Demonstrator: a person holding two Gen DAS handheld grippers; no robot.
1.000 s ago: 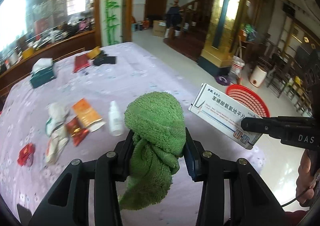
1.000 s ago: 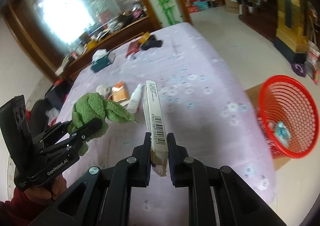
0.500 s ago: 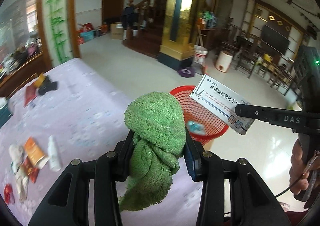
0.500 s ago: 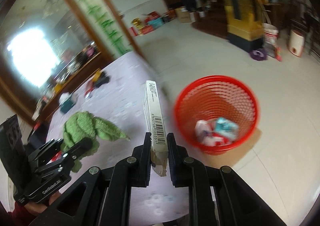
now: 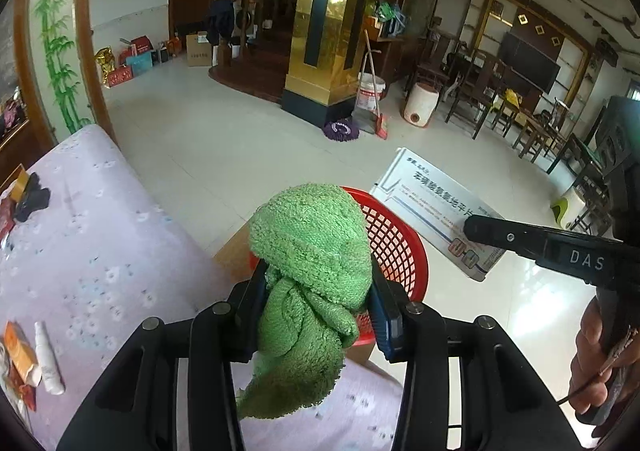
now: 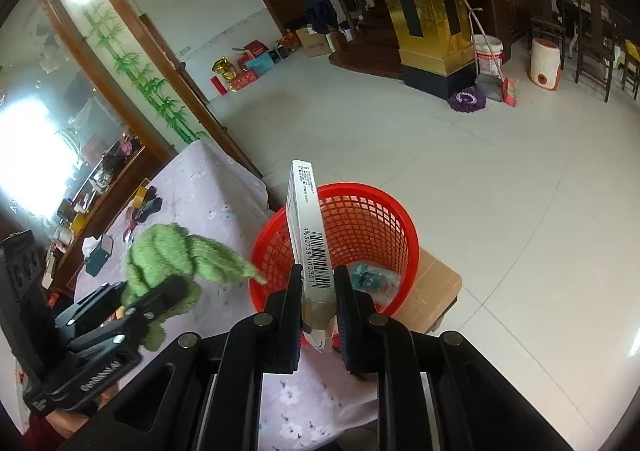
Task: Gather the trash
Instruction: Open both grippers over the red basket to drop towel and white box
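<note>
My left gripper (image 5: 316, 291) is shut on a crumpled green towel (image 5: 312, 251) and holds it at the table's edge, just before the red mesh basket (image 5: 396, 247). My right gripper (image 6: 318, 287) is shut on a white medicine box (image 6: 308, 219), held upright on its edge above the near rim of the red basket (image 6: 372, 219). The basket stands on a cardboard box (image 6: 432, 291) on the floor and holds some wrappers (image 6: 366, 277). The towel (image 6: 168, 255) and left gripper (image 6: 160, 299) show at the left of the right wrist view; the box (image 5: 440, 215) and right gripper (image 5: 480, 229) show in the left wrist view.
The table with a lilac flowered cloth (image 5: 88, 243) carries an orange packet (image 5: 18, 347), a small white bottle (image 5: 48, 359) and dark items (image 5: 32, 199) at its far end. Beyond lie tiled floor, a gold pillar (image 5: 324, 31), a bucket with broom (image 5: 370, 91) and chairs.
Both grippers have swung right from over the table toward the red basket, keeping hold of the towel and the box. The basket is now directly ahead and close.
</note>
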